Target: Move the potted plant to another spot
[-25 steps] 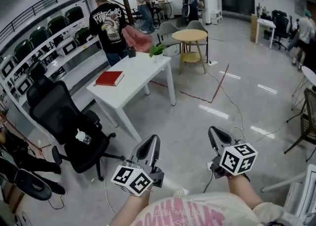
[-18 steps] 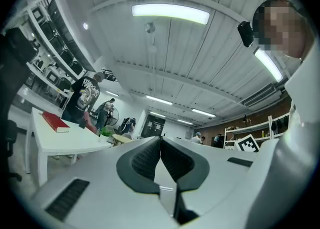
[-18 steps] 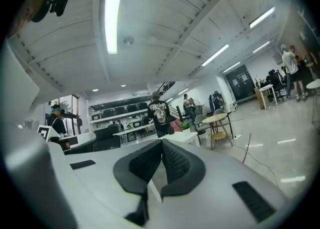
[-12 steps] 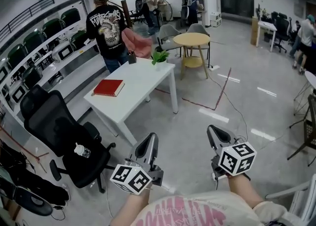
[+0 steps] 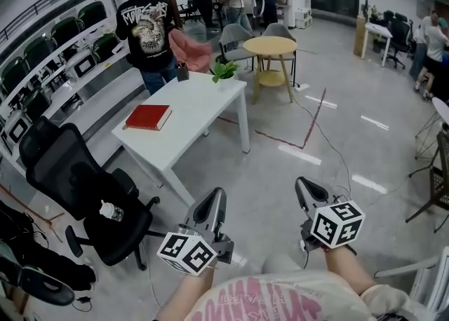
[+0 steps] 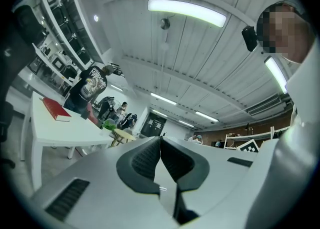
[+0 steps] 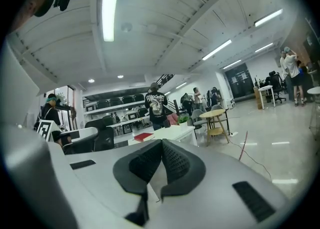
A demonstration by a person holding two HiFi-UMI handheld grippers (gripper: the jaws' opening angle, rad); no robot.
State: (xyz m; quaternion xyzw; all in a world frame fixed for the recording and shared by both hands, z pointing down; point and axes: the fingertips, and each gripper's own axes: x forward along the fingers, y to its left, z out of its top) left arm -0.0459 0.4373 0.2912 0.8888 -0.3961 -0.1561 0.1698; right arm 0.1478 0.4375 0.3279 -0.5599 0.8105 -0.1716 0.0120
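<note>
**Head view.** The left gripper and right gripper are held low in front of the person, over bare floor. Each has its jaws together and carries nothing. The potted plant stands at the far edge of the white table, near its far right corner and well apart from both grippers. A red book lies toward the table's left edge. A person in a black shirt stands just behind the far edge, close to the plant. A black chair sits off the table's near left corner, and a cable trails across the floor to the right.

**Left gripper view.** The ribbed pads of the left gripper meet with nothing between them. The plant shows small and distant on the table's far end.

**Right gripper view.** The right gripper is likewise closed and empty. The plant is seen beyond the book.

**Likely hazards.**
- Jaws that arrive closed would push the pot rather than take it. The pot sits near a corner, so a push could send it over the edge.
- A grip on the leaves instead of the pot would probably slip or tear them.
- The bystander could be bumped during the reach.
- The cable and the chair could catch a foot on the way to the table.
</note>
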